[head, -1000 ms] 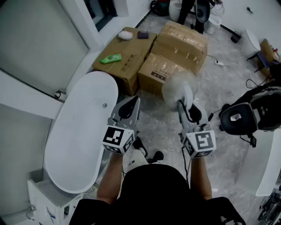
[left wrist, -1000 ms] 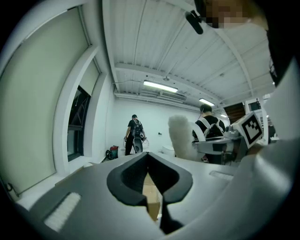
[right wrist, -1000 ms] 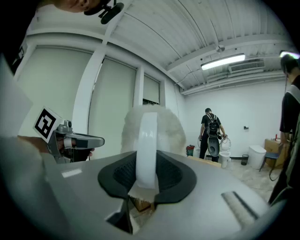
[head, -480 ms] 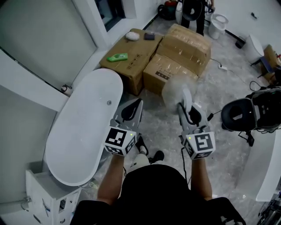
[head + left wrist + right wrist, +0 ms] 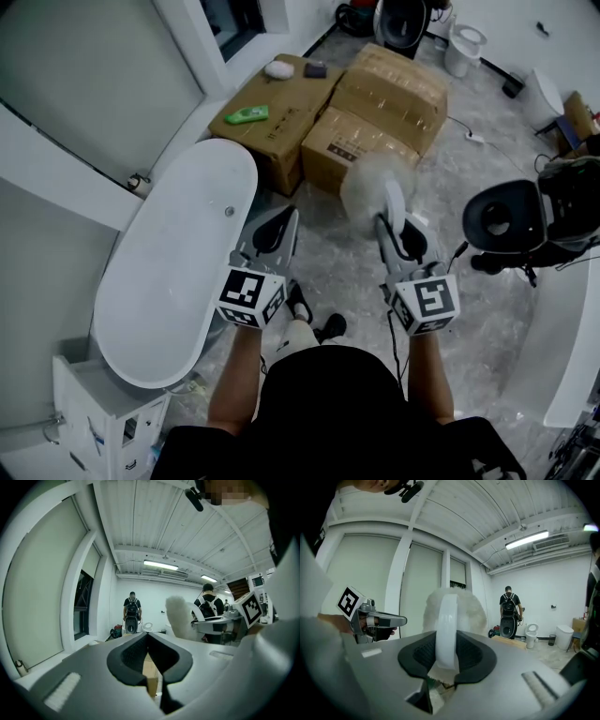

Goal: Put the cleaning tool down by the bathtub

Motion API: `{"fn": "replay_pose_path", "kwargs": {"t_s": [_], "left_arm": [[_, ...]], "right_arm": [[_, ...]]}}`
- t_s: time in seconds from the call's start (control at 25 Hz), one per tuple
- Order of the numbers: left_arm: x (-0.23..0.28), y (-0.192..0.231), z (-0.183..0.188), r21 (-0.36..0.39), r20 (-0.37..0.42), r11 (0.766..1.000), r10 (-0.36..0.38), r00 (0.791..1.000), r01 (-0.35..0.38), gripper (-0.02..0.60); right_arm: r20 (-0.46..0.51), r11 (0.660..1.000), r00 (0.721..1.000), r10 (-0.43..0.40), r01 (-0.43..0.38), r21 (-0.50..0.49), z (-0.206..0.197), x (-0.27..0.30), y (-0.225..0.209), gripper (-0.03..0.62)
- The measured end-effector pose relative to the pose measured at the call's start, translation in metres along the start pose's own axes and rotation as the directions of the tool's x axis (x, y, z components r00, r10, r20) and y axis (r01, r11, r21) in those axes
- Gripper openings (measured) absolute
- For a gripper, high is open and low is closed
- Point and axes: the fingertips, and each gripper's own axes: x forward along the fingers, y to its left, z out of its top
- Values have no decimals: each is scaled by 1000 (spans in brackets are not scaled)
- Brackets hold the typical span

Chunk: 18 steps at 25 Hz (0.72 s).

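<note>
**Tool in grip, not yet down**

Right gripper (image 5: 447,648) clamped on the white handle of the fluffy cleaning tool (image 5: 370,183), held up over the floor. Left gripper (image 5: 149,644) pressed together, empty. Bathtub (image 5: 169,272) just to the left. Left to do: lowering and release beside it.

The left claw (image 5: 274,228) and the right claw (image 5: 397,228) each have a pale grey shell, with black textured pads lining the jaws. Behind each sits a marker cube, the left cube (image 5: 248,296) and the right cube (image 5: 427,302), printed with black-and-white squares, and a thin dark cable (image 5: 392,349) trails back from the right one. The person wears a black short-sleeved top (image 5: 328,403) and dark shoes (image 5: 333,329).
</note>
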Motion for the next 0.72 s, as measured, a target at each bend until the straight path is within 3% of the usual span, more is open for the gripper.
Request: {"fn": "replay_pose_path", "kwargs": {"t_s": [0.36,0.72], "left_arm": [[26,-3,-7,11,-22,1000,-21,1000,21,-1],[71,25,-17,-4,-44,999,-37,998,37,-2]], "right_arm": [[-36,1000,999,22,-22,-3,-8,10,-17,98],[-55,999,998,41,-41,5,-11,56,-36,98]]}}
